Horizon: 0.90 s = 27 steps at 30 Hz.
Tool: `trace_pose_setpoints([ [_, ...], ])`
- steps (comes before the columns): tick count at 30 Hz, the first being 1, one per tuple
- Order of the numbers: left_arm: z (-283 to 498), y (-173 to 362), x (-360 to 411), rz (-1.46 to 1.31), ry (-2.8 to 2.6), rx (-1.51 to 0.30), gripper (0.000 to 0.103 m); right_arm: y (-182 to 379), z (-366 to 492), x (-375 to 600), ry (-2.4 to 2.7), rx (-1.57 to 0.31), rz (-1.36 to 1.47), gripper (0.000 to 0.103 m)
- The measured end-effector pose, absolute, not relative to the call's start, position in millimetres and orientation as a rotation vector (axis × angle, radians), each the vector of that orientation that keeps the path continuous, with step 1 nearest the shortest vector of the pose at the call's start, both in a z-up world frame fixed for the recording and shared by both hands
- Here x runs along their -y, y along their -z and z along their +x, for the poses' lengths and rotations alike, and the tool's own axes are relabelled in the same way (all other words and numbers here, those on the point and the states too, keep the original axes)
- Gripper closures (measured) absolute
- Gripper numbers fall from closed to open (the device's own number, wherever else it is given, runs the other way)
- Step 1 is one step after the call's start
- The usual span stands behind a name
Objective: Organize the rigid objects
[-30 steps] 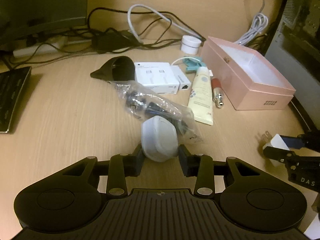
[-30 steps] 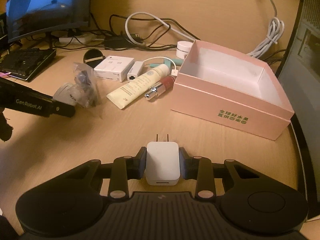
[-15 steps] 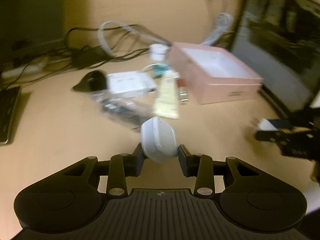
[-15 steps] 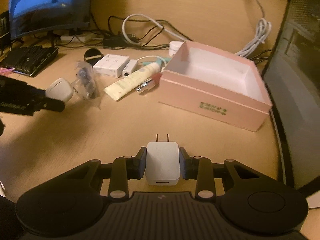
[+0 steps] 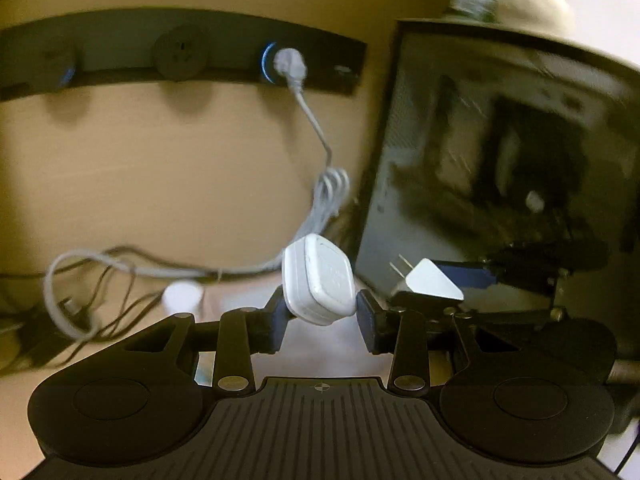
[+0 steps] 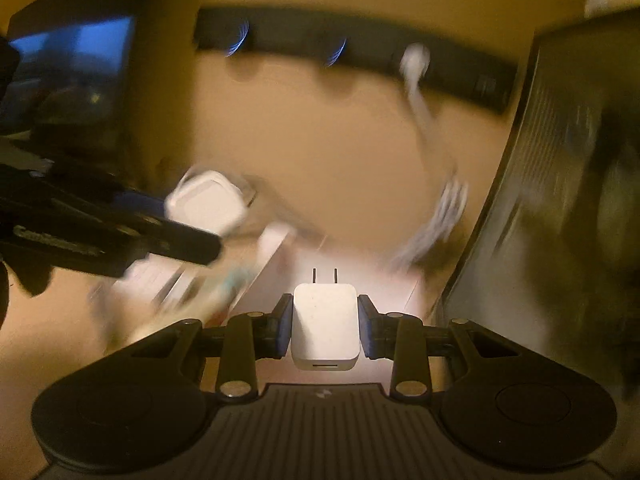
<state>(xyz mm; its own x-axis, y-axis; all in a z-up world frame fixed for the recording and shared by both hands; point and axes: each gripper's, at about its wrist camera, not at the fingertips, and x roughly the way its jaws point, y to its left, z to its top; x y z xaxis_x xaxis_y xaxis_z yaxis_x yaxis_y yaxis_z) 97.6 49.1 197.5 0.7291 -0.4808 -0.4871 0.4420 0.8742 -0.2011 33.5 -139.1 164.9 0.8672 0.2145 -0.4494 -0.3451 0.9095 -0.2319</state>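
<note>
My left gripper (image 5: 322, 314) is shut on a white rounded adapter (image 5: 318, 280), held tilted in the air above the desk. In the right wrist view, which is blurred, this adapter (image 6: 208, 206) and the left gripper (image 6: 188, 220) show at the left. My right gripper (image 6: 325, 322) is shut on a white wall charger (image 6: 325, 328) with its two prongs pointing forward. In the left wrist view the charger (image 5: 430, 284) and the right gripper (image 5: 438, 290) sit just right of the adapter. The pink box is not clearly visible.
A black power strip (image 5: 180, 54) runs along the wall, with a white plug (image 5: 290, 66) in it and a coiled white cable (image 5: 328, 196) hanging down. A dark computer tower (image 5: 500, 160) stands at the right. A white jar (image 5: 182, 298) and dark cables lie at the desk's back.
Both grippers have lifted and tipped upward, still gripping the adapter and the charger. The views now face the wall and power strip; the desk items have slid low and mostly out of sight.
</note>
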Motion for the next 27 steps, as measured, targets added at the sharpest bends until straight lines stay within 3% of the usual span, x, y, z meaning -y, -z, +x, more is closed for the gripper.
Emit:
trace_pose_setpoints([
  [2, 129, -197, -44, -0.153, 0.497, -0.565, 0.064, -179, 62, 143, -0.250, -0.396, -0.307, 0.069],
  [4, 154, -183, -33, -0.140, 0.459, -0.604, 0.064, -182, 86, 147, -0.226, -0.416, -0.301, 0.054],
  [5, 161, -175, -28, -0.122, 0.435, -0.627, 0.064, -180, 91, 149, -0.213, -0.431, -0.292, 0.052],
  [16, 109, -112, -100, -0.292, 0.253, -0.774, 0.064, -103, 67, 144, -0.285, -0.629, -0.258, 0.049],
  [23, 53, -118, -164, -0.359, 0.173, -0.778, 0.064, -121, 113, 74, -0.392, -0.598, -0.293, 0.048],
  [27, 25, -121, -189, -0.366, 0.184, -0.765, 0.064, -131, 184, 17, -0.472, -0.698, -0.276, 0.038],
])
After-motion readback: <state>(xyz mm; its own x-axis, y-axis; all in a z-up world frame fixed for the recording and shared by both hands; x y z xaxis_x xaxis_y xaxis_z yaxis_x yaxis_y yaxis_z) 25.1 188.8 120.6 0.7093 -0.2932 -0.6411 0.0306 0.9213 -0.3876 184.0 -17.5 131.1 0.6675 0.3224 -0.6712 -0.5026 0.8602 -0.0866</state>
